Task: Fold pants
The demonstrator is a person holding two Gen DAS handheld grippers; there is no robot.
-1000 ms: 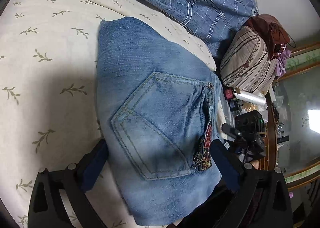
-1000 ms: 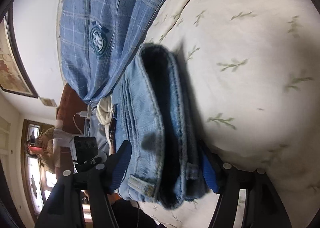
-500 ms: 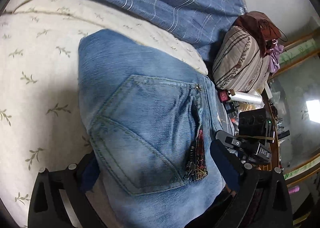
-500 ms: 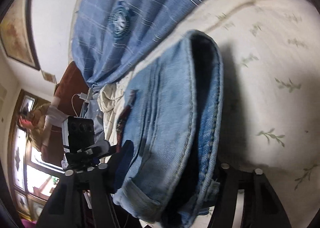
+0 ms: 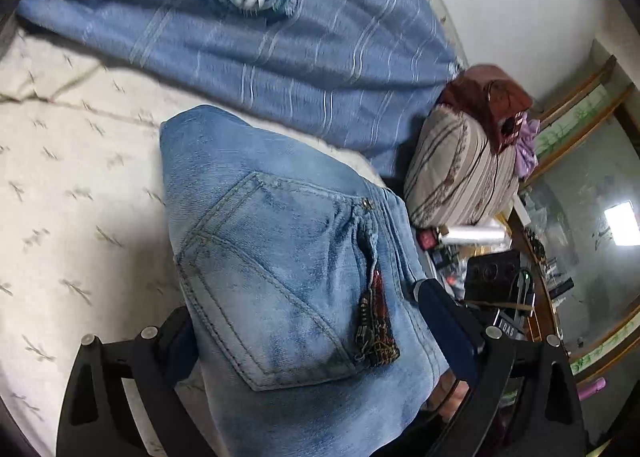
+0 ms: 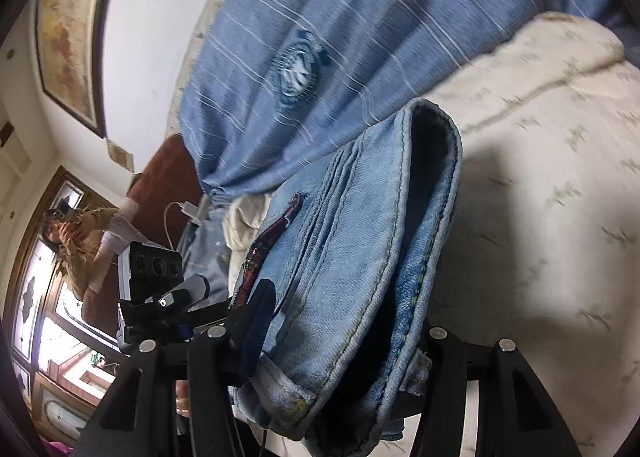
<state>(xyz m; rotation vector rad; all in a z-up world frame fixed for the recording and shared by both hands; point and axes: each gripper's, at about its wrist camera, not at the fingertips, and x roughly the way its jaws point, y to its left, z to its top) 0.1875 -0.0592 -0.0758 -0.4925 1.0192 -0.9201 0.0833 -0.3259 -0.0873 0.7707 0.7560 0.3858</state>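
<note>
The folded light-blue jeans (image 5: 288,257) are held up above the cream leaf-print bed cover (image 5: 60,193), back pocket and a red beaded patch (image 5: 376,329) facing the left wrist camera. My left gripper (image 5: 308,329) is shut on the jeans bundle across its width. In the right wrist view the jeans (image 6: 360,257) show edge-on, as a thick stack of layers. My right gripper (image 6: 344,321) is shut on that stack near the waistband end; its right finger is hidden behind the denim.
A blue striped blanket (image 5: 280,49) with a round emblem lies across the back of the bed. A striped pillow (image 5: 460,177) and a brown bag (image 5: 488,93) sit to the right. A cluttered nightstand (image 5: 500,269) and mirror stand beyond.
Both grippers have lifted the folded jeans off the bed cover and carried them up and toward the blue blanket. The grips have not changed.
</note>
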